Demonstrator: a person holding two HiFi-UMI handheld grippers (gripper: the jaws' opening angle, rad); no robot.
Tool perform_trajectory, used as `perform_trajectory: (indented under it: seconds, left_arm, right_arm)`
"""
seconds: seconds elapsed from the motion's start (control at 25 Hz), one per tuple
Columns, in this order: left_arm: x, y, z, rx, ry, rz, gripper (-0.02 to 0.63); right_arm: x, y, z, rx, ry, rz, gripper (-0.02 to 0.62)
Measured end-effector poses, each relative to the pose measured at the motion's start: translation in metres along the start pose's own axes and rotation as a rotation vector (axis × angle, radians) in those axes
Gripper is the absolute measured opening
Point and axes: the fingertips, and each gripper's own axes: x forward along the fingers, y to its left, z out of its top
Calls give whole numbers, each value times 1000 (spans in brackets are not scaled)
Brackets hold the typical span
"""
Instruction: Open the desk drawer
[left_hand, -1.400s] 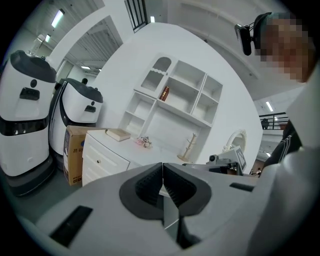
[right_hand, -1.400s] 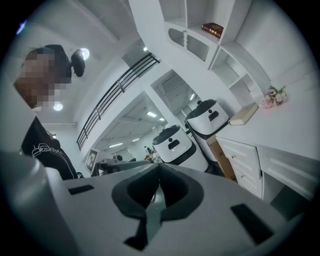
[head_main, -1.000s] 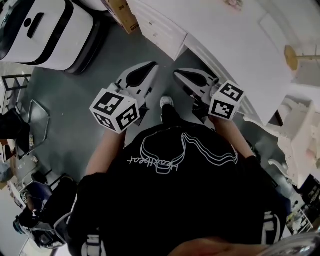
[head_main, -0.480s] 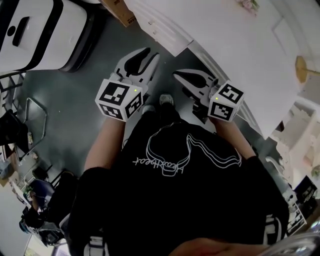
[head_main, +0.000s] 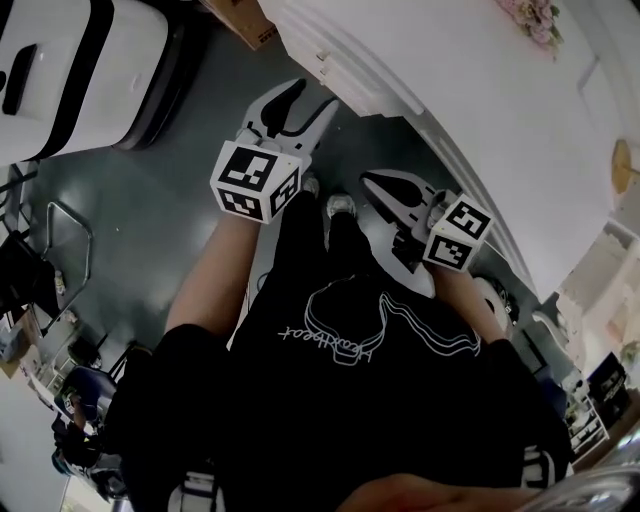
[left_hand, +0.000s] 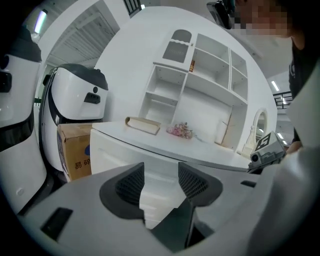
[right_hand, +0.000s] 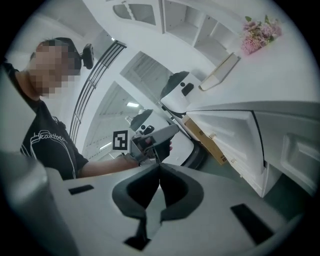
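Head view: the left gripper (head_main: 305, 100) reaches toward the front of the white desk (head_main: 470, 90), and the right gripper (head_main: 378, 185) sits just beside the desk's front edge, nearer the person. Left gripper view: its jaws have just been opening and stand wide apart with nothing between them, aimed at the drawer (left_hand: 112, 150) under the desk's surface, on which lie a book (left_hand: 143, 124) and pink flowers (left_hand: 180, 131). Right gripper view: its jaws are pressed together and empty, with the desk to their right.
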Motion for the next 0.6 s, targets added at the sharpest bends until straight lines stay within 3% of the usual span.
perform_trajectory:
  seconds: [0.28,0.6]
  left_arm:
    - [45,55,-30,51,82,-1,202]
    - [96,82,-68,124,183,-44,201]
  right_arm:
    - [42,-28,-5,73,-33,-50,6]
    - [60,-51,-10,130,-69,-115,6]
